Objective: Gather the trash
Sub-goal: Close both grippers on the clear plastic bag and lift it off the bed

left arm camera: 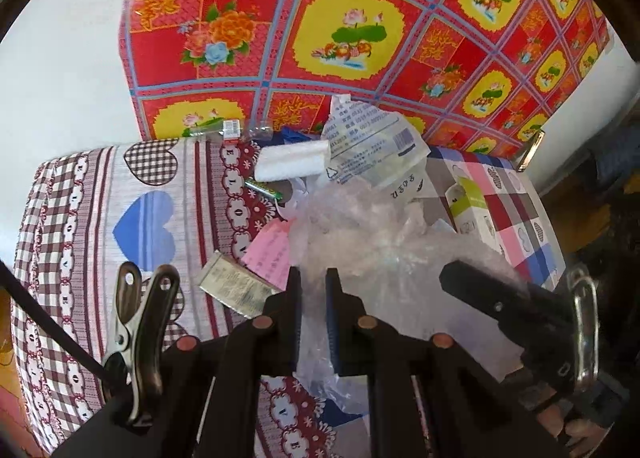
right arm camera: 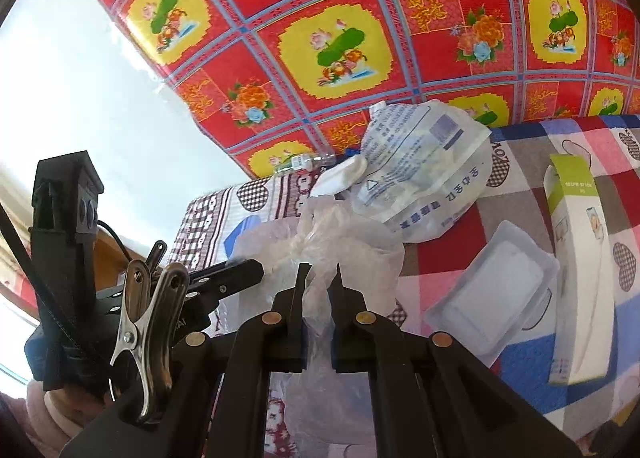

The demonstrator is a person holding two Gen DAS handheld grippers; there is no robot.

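A crumpled clear plastic bag (left arm camera: 360, 234) lies on the patterned bedspread (left arm camera: 92, 226). My left gripper (left arm camera: 313, 278) is shut on its near edge. My right gripper (right arm camera: 320, 272) is shut on the same bag (right arm camera: 332, 234) from the other side, and shows in the left wrist view (left arm camera: 480, 286). Other trash lies around: a printed clear pouch (left arm camera: 372, 146), a white foam piece (left arm camera: 292, 162), a pink paper slip (left arm camera: 268, 250), a silver packet (left arm camera: 236, 286), a green and white box (right arm camera: 580, 258) and a clear blister tray (right arm camera: 492, 294).
A red flowered cloth (left arm camera: 340, 26) hangs behind the bed. A small bottle (left arm camera: 216, 128) lies at the bed's far edge. A white wall (left arm camera: 60, 78) is to the left. A checked cloth (right arm camera: 520, 162) covers the right part of the bed.
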